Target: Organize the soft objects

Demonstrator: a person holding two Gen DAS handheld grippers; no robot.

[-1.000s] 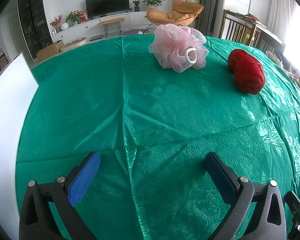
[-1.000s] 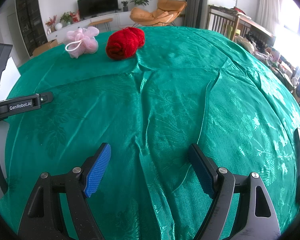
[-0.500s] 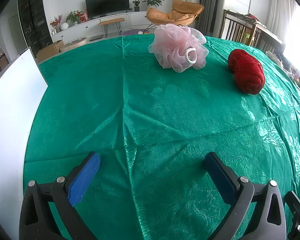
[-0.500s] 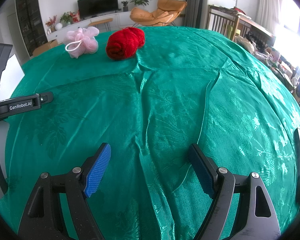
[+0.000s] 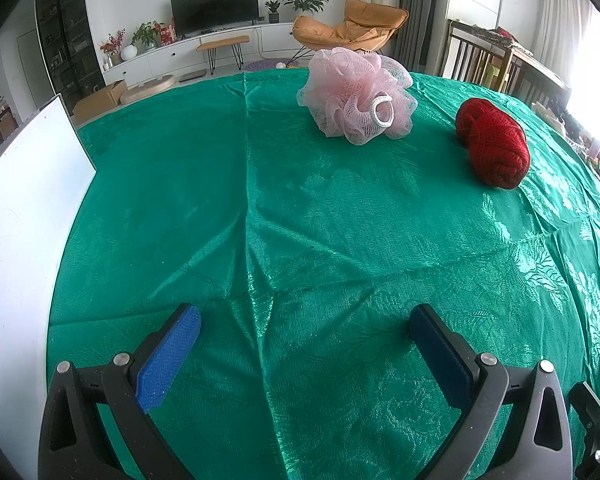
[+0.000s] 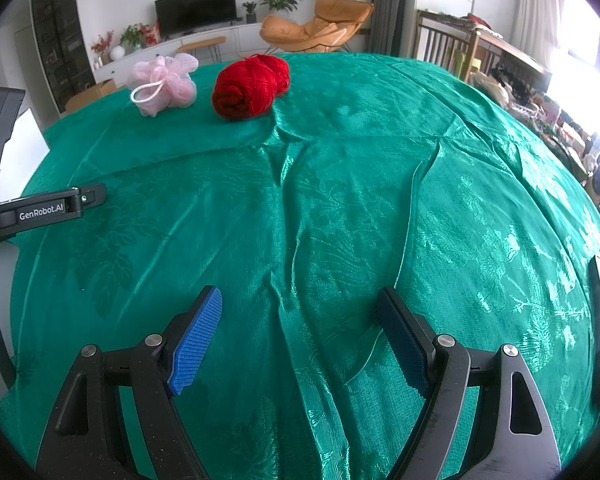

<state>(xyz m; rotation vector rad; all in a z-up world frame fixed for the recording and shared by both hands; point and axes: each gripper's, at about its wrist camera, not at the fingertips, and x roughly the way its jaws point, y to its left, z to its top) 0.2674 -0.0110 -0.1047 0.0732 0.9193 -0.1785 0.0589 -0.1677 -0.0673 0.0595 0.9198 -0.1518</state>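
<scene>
the left gripper [image 5: 304, 320] tilts downward, its blue-padded jaws spread wide with nothing between them. the right gripper [image 6: 300, 304] has the same downward tilt, jaws equally wide and empty, just beside the left.

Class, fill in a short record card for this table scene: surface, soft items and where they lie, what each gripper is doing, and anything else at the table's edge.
surface: green tablecloth, creased
soft item 1: pink mesh bath pouf with a white loop, far side of the table
soft item 2: red yarn ball, to the right of the pouf, apart from it
left gripper: open, nothing between the jaws, over bare cloth
right gripper: open, holding nothing
table edge: white board standing along the left side
</scene>
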